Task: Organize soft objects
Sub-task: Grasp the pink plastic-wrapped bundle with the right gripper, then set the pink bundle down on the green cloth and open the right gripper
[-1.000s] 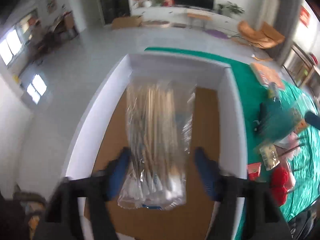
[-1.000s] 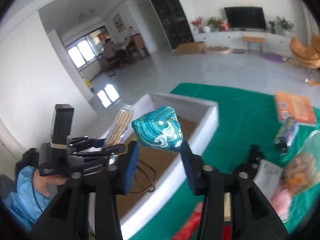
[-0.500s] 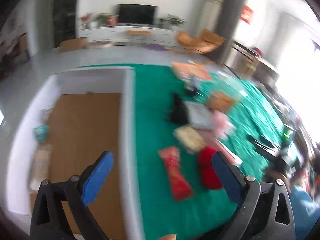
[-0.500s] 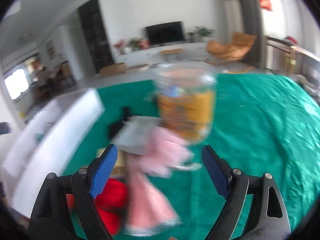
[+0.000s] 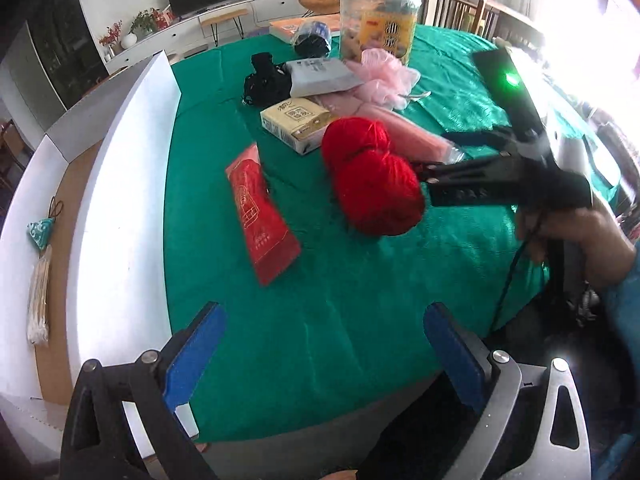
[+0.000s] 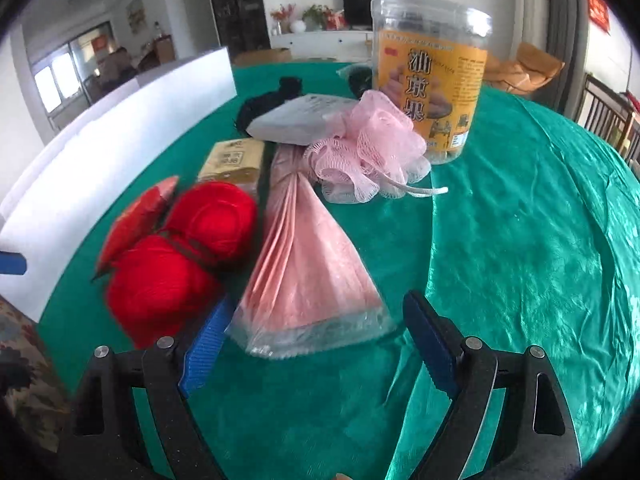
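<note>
On the green cloth lie two balls of red yarn (image 5: 372,176) (image 6: 180,252), a pink cloth in clear wrap (image 6: 308,264) (image 5: 404,128), a pink mesh puff (image 6: 368,152) (image 5: 384,74), a red packet (image 5: 260,216) and a tissue pack (image 5: 296,122). My left gripper (image 5: 324,348) is open and empty over the cloth's near edge. My right gripper (image 6: 316,344) is open, its jaws on either side of the wrapped cloth's near end, beside the yarn. The white box (image 5: 120,208) at the left holds a teal pouch (image 5: 40,232) and a bag of sticks (image 5: 38,300).
A clear snack jar (image 6: 430,72) (image 5: 378,20) stands behind the puff. A grey packet (image 5: 320,76), black cords (image 5: 264,78) and a dark wrapped roll (image 5: 312,38) lie at the back. The right tool and hand (image 5: 520,184) reach in from the right in the left wrist view.
Both grippers let go of their loads in the box, the bag of sticks and the teal pouch, and swung right over the cloth. The right gripper has dropped low by the yarn and wrapped cloth.
</note>
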Available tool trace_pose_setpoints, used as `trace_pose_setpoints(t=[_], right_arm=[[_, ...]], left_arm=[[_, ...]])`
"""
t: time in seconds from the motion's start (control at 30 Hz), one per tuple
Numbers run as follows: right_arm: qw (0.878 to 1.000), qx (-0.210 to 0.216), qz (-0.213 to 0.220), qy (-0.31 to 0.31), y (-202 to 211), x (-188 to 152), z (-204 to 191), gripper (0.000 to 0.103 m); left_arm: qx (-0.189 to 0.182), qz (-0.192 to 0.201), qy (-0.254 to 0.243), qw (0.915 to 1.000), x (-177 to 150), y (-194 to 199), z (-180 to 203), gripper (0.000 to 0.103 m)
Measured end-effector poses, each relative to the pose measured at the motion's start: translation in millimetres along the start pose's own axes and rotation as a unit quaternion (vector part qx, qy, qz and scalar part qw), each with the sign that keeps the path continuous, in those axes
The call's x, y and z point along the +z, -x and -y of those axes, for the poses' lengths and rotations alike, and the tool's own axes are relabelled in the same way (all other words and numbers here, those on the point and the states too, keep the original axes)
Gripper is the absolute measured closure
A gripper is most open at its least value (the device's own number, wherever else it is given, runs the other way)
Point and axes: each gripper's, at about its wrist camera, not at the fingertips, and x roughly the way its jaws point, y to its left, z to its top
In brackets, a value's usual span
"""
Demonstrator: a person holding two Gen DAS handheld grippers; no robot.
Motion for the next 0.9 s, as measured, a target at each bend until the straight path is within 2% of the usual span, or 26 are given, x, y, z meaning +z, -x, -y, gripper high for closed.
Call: trace_pose_setpoints(t=[0.03,0.07,0.1,0.13,0.17,0.27,0.33,0.4,0.47,0.53,0.63,0.7,0.73,0.77,0.8,0.83,0.9], right_arm=[[1.0,-0.012,-0.009,0.013,-7,5,-2,0.016],[0.999,-0.023,-0.011,0.028,-5,6,-8,0.022],[0.999,-0.016,-0.017,0.026,-6,11,-7,0.033],[1.0,-0.016,-0.016,0.02,-3,15,-6,0.074],[1.0,-0.011,-0.023,0.006,2,16,-3,0.081],[0.997,0.038,-0.068,-0.019,26,2,7,0.081],[0.994,0.048,-0.095,-0.025,49,-18,18,0.081],[0.993,0.02,-0.111,-0.036,71,-39,42,0.081],[0.99,-0.031,-0.116,-0.075,93,-59,65,0.081],[0.983,-0.084,-0.108,-0.126,99,-63,108,0.081],[0.973,-0.1,-0.073,-0.195,72,-33,157,0.081],[0.968,-0.094,-0.02,-0.231,50,-5,175,0.081],[0.967,-0.081,0.016,-0.243,41,8,180,0.072],[0.962,-0.067,0.047,-0.259,32,18,185,0.052],[0.957,-0.05,0.061,-0.28,21,27,188,0.036],[0.952,-0.044,0.056,-0.299,17,29,190,0.025],[0.945,-0.051,0.057,-0.317,14,26,180,0.026]], left_arm=[[0.01,0.001,-0.001,1.0,0,-4,1,0.004],[0.018,0.001,-0.001,0.9998,0,-8,2,0.004],[0.024,-0.001,0.001,0.9997,0,-12,1,0.004],[0.024,-0.003,0.006,0.9997,1,-15,0,0.004],[0.021,-0.006,0.011,0.9997,2,-20,-3,0.004],[0.009,-0.015,0.013,0.9998,1,-32,-2,0.004],[0.004,-0.021,0.003,0.9998,-1,-41,4,0.004],[-0.002,-0.026,-0.001,0.9997,-1,-50,11,0.004],[-0.012,-0.032,0.002,0.9994,2,-62,18,0.004],[-0.021,-0.02,0.014,0.9995,11,-71,22,0.003],[-0.02,0.005,0.031,0.9993,27,-82,24,0.003],[0.001,0.028,0.037,0.9989,42,-94,22,0.0],[0.003,0.038,0.045,0.9983,49,-98,20,0.0],[0.005,0.041,0.048,0.998,56,-102,18,0.0],[0.007,0.04,0.052,0.9978,64,-106,15,0.0],[0.008,0.038,0.055,0.9978,72,-111,13,0.0],[0.012,0.044,0.058,0.9973,85,-118,10,0.0]])
